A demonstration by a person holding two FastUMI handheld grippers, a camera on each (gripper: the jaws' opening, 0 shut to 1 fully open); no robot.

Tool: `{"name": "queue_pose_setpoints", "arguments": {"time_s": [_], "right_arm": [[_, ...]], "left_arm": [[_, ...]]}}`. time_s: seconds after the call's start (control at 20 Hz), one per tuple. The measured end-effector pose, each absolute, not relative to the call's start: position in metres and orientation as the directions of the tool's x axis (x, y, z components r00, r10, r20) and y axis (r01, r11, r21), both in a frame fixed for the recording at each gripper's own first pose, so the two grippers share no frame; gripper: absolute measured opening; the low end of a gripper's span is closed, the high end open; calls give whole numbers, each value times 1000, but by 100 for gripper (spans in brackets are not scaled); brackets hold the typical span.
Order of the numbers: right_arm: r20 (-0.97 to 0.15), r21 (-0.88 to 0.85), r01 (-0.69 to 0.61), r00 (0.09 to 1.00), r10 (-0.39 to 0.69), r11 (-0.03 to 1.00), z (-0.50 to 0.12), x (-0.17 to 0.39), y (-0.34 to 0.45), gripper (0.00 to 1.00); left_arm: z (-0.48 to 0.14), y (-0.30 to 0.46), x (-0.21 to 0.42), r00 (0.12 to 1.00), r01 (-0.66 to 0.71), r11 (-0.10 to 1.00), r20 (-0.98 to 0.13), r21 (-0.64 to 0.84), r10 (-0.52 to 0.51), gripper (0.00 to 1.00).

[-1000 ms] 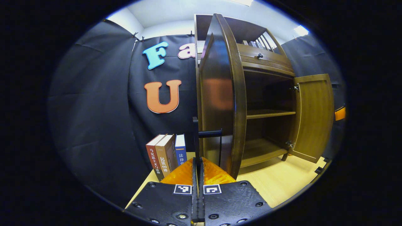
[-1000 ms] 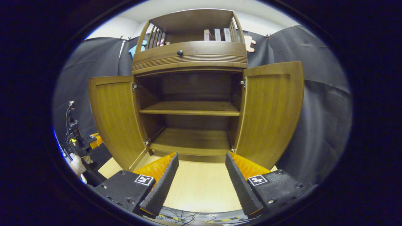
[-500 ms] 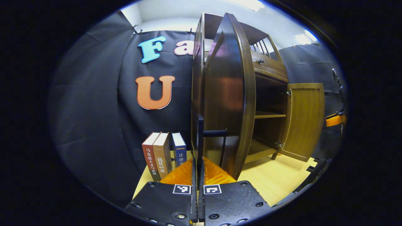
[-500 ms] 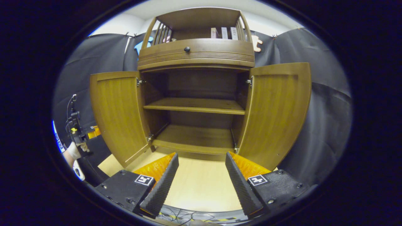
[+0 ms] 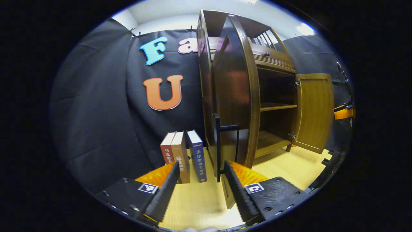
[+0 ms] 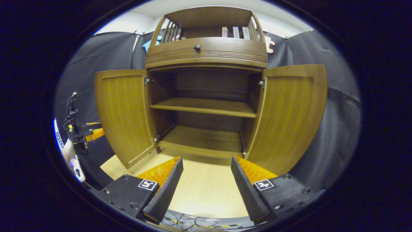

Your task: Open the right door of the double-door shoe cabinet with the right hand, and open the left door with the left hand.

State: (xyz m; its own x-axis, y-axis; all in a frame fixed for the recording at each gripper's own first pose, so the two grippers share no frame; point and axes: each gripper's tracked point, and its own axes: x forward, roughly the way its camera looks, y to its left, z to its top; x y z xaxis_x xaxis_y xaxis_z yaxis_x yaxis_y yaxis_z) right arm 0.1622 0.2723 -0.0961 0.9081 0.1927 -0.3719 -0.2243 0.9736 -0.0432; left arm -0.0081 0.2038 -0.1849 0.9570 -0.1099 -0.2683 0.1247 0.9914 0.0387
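Standing open, cabinet (image 6: 206, 58) on pale floor (image 6: 206, 193) (black-draped booth)

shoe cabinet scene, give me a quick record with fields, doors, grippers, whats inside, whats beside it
left door: swung wide open
right door: swung wide open
door handle: dark bar on the left door, free, ahead of the left gripper
left gripper: fingers open, holding nothing
right gripper: fingers open, in front of the cabinet, holding nothing
cabinet interior: two shelves, both bare
books: three, upright, beside the cabinet
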Motion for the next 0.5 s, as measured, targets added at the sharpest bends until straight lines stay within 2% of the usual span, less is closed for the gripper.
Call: {"name": "queue_pose_setpoints", "arguments": {"time_s": [0.05, 0.25, 0.3, 0.35, 0.5], "right_arm": [[-370, -42, -231, 907, 200, 972, -95, 164, 271, 96], [-361, -27, -258, 903, 232, 966, -93, 175, 269, 95], [-359, -24, -261, 903, 235, 965, -92, 178, 268, 95], [-355, -16, -265, 903, 242, 964, -90, 181, 266, 96], [-338, -4, -276, 905, 259, 961, -82, 189, 259, 95]], "left_arm": [[-176, 204, -18, 963, 95, 995, -256, 40, -82, 100], [-132, 199, -38, 975, -47, 998, -214, 50, 56, 97], [-118, 190, -42, 977, -64, 997, -201, 51, 73, 100], [-105, 180, -45, 979, -69, 996, -188, 52, 78, 97], [-81, 143, -48, 980, -80, 997, -181, 10, 80, 98]]}}
